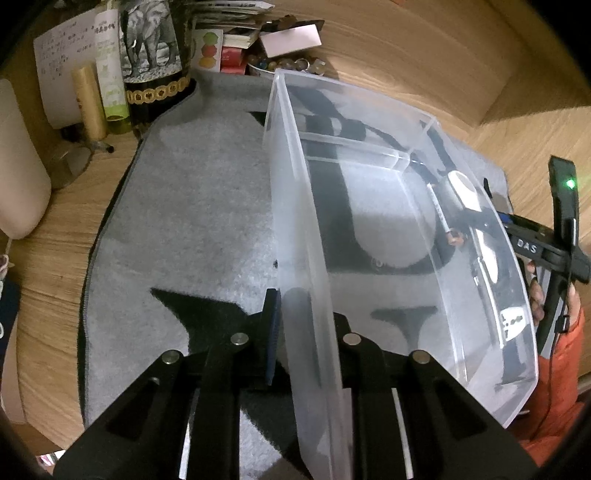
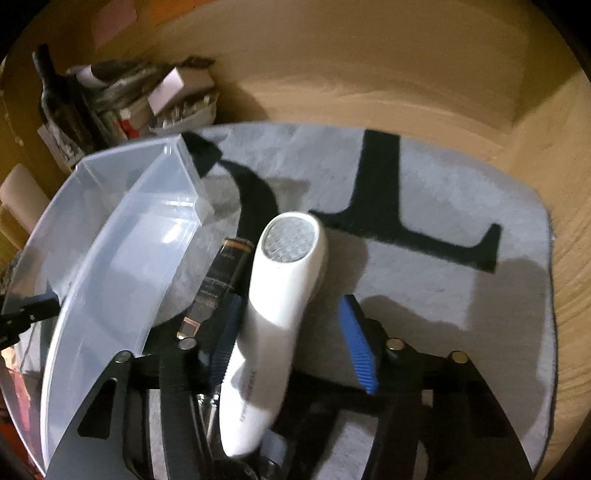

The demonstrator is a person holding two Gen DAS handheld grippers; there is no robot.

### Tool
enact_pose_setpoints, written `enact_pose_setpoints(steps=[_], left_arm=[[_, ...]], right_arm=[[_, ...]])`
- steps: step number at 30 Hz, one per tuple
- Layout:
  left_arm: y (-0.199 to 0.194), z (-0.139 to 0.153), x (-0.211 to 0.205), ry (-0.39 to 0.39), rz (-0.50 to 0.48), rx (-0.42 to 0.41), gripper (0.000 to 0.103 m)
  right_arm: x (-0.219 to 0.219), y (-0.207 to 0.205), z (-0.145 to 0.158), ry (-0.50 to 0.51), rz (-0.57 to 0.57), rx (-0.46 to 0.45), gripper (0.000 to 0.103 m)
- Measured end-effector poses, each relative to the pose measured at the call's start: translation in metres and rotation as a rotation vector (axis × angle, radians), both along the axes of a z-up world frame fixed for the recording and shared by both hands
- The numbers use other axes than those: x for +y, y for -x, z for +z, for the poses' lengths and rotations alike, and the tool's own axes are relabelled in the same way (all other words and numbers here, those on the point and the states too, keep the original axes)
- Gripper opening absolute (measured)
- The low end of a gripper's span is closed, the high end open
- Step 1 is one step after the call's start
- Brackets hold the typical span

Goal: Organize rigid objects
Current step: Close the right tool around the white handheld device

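Observation:
A clear plastic bin (image 1: 388,236) stands on the grey mat (image 1: 192,206). My left gripper (image 1: 299,325) is shut on the bin's near wall, one finger on each side of it. In the right wrist view the bin (image 2: 122,236) is at the left. A white lint shaver (image 2: 280,295) lies between the fingers of my right gripper (image 2: 291,343), which is open with its jaws wide apart. A dark slim tube (image 2: 218,280) lies beside the shaver, next to the bin. Through the bin's far wall the left wrist view shows the shaver (image 1: 465,192) and the right gripper, blurred.
Bottles, a printed elephant canister (image 1: 151,55), a paper roll and stacked boxes (image 1: 251,33) crowd the back left corner of the wooden desk. The same clutter (image 2: 122,96) shows in the right wrist view. The mat (image 2: 424,280) has black letter shapes.

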State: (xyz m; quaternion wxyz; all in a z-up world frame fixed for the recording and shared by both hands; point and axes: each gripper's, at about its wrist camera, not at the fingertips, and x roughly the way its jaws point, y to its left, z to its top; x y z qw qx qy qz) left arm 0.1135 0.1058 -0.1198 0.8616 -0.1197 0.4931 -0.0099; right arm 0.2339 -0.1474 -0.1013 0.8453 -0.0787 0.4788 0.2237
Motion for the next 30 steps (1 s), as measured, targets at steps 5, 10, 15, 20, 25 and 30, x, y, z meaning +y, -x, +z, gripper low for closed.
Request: enact_pose_setpoints(steps=[5, 10, 15, 20, 25, 30], left_arm=[[0.001, 0.002, -0.003, -0.030, -0.005, 0.000, 0.018], [0.004, 0.005, -0.002, -0.033, 0.000, 0.001, 0.018], [0.005, 0.009, -0.006, -0.065, 0.005, 0.000, 0.021], [0.009, 0.011, -0.005, -0.083, 0.017, 0.003, 0.025], [0.010, 0.013, -0.008, -0.111, 0.030, 0.001, 0.026], [0.011, 0.011, -0.005, -0.103, 0.049, -0.001, 0.030]], right_arm=[[0.007, -0.002, -0.002, 0.016, 0.014, -0.010, 0.035], [0.004, 0.000, 0.003, 0.012, -0.002, -0.045, 0.031], [-0.006, 0.008, 0.017, -0.018, -0.024, -0.100, 0.031], [-0.014, 0.017, 0.037, -0.072, -0.030, -0.148, 0.031], [-0.014, 0.026, 0.054, -0.119, -0.017, -0.189, 0.031], [-0.011, 0.033, 0.067, -0.149, -0.001, -0.219, 0.031]])
